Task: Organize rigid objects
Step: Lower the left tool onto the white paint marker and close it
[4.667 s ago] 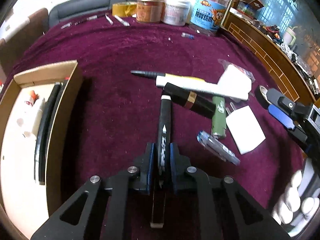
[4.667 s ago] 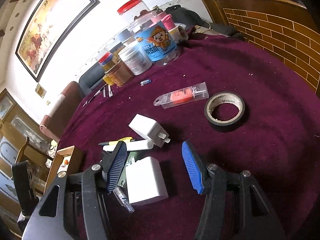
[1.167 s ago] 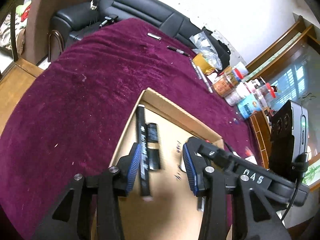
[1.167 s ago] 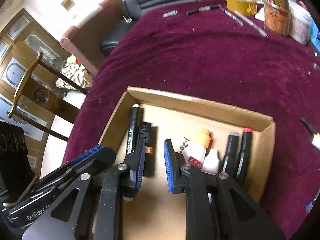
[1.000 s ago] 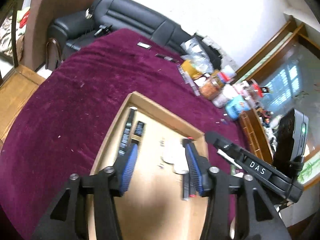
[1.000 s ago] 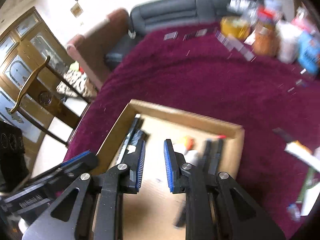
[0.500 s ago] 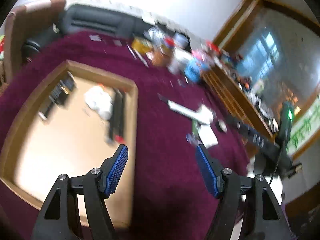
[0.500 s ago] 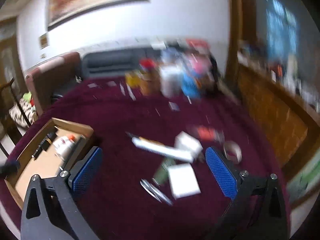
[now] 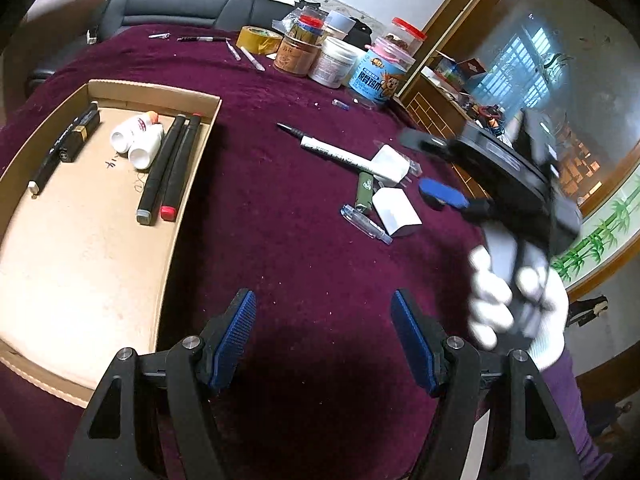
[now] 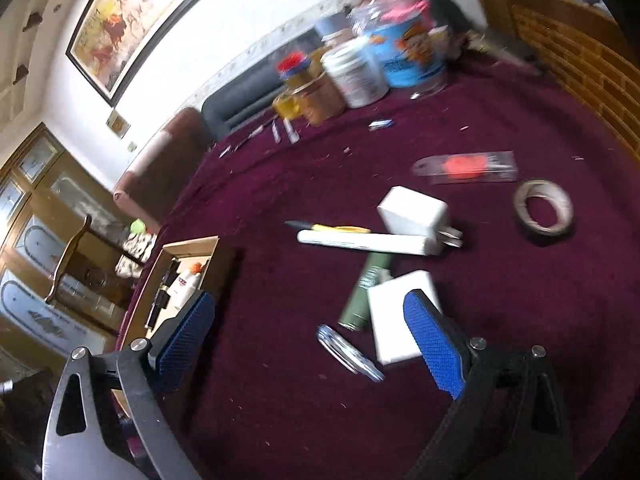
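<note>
Maroon velvet covers the bench [image 9: 280,240], with jars crowded at its far edge and a cardboard tray [image 9: 168,232] lying at the left. Both grippers are empty with jaws spread wide: the left gripper [image 9: 324,336] hovers over bare cloth beside the tray, and the right gripper [image 10: 312,344] hangs above the loose pile.

Inside the tray lie six things: two black markers [image 9: 168,168] side by side, two small white bottles [image 9: 138,142], and a slim black pen beside a black-and-gold tube [image 9: 80,134].

Still out on the cloth are two white chargers [image 10: 414,214], one white marker [image 10: 360,242] leaning against the farther charger, one green cylinder [image 10: 366,292], one clear pen [image 10: 348,354], one roll of tape [image 10: 544,208] and one clear packet with red contents [image 10: 466,168].

These pieces overlap, so the likely trouble is closing on the nearer charger and catching the green cylinder or clear pen beside it, dragging them along.
</note>
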Tool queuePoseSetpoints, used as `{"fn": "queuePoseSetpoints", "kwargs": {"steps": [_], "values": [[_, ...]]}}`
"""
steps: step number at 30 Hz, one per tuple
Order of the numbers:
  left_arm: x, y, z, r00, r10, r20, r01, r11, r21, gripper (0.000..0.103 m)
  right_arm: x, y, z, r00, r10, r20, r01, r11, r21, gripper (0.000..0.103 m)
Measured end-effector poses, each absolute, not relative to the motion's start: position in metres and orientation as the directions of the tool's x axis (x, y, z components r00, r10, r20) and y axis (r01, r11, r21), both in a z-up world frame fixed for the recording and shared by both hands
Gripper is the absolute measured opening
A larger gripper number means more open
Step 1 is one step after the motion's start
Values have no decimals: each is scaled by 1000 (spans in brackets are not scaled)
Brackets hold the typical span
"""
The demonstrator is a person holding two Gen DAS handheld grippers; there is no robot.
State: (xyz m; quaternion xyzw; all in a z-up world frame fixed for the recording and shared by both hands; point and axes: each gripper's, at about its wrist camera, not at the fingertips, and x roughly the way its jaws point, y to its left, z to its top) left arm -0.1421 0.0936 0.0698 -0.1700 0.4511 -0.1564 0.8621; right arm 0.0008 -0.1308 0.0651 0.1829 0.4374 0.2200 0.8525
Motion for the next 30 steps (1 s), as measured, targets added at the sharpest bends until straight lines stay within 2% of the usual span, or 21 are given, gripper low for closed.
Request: {"fn": "queuePoseSetpoints", "kwargs": {"steps": [2, 7, 12, 16, 20, 23, 27, 30], "values": [[-144, 92, 68, 543, -421, -727, 121, 896, -428, 64, 17, -116, 67, 524, 482, -703, -219, 873, 436, 85], [-140, 90, 64, 529, -432, -730, 135, 892, -431, 64, 51, -81, 66, 484, 384, -786, -275, 920, 280, 84], [-136, 97, 59, 521, -450, -725, 127, 881, -456, 64, 86, -64, 39, 373, 354, -858, -262, 927, 268, 84], [-133, 106, 56, 520, -459, -720, 116, 874, -473, 64, 88, -48, 17, 181, 412, -893, -275, 893, 356, 84], [-127, 112, 51, 509, -469, -722, 97, 865, -493, 64, 56, -41, 22, 28, 628, -777, -313, 744, 590, 84], [-125, 109, 48, 496, -471, -730, 104, 866, -489, 64, 35, -57, 38, 125, 650, -750, -341, 738, 583, 84], [-122, 96, 53, 489, -456, -744, 146, 883, -445, 64, 10, -108, 63, 440, 566, -697, -302, 824, 479, 84], [-113, 73, 66, 509, -393, -766, 230, 919, -319, 64, 0, -159, 60, 578, 533, -618, -213, 830, 516, 84]]}}
